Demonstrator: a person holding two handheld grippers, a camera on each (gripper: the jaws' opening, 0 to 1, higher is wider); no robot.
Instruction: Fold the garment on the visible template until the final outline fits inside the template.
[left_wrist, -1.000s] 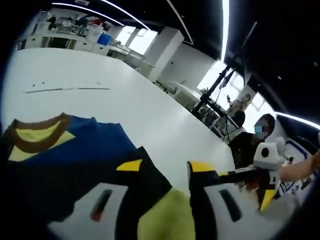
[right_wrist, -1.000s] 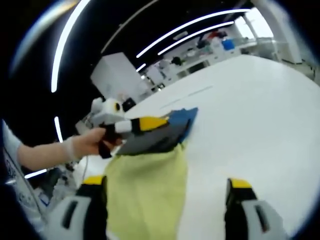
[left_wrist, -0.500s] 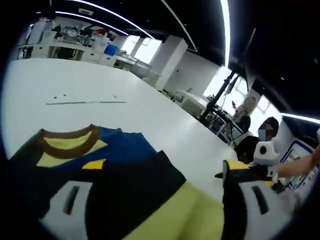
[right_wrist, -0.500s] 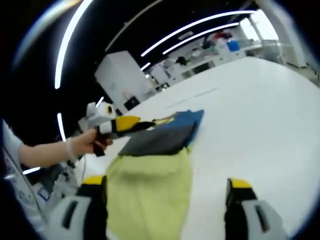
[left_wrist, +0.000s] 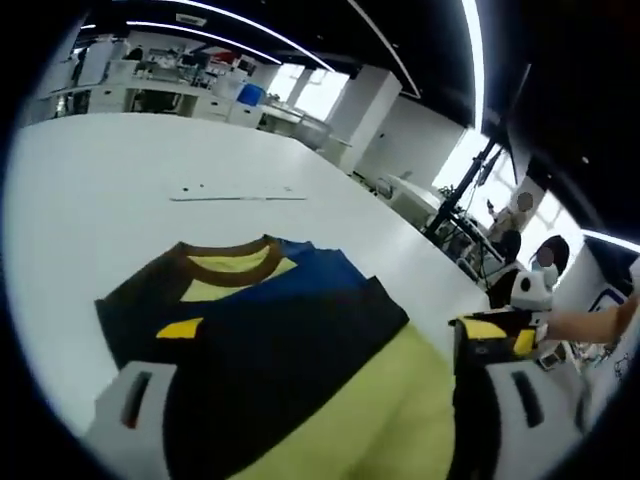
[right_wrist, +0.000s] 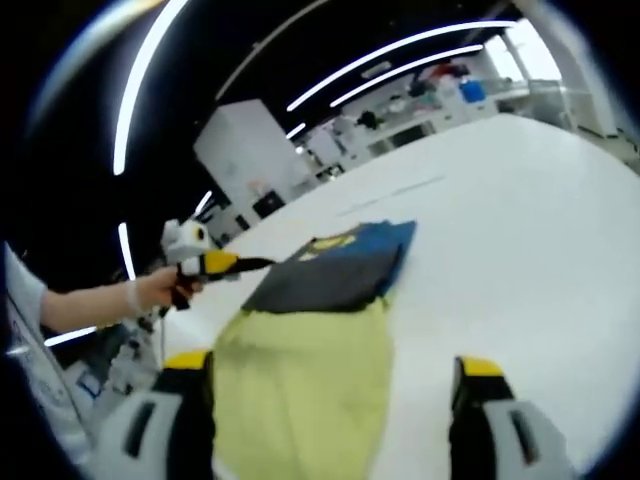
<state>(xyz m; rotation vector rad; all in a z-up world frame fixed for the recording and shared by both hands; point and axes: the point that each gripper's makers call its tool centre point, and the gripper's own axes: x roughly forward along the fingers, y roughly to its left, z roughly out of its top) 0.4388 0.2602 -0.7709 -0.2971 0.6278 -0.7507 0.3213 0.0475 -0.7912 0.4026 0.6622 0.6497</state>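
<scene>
- Fabric of a folded garment (left_wrist: 300, 350) in yellow-green, black and blue, with a brown-trimmed collar, is lying flat on the white table (left_wrist: 120, 160).
- Left gripper (left_wrist: 320, 400) is hovering over the garment's near end, jaws spread wide apart, gripping nothing.
- Right gripper (right_wrist: 330, 420) is hovering over the garment's yellow-green end, jaws spread, gripping nothing.
- Beyond the collar, a thin line (left_wrist: 238, 197) is showing on the table.

Each tool (right_wrist: 330, 410) has grey jaws, black inner faces and yellow tips.
</scene>
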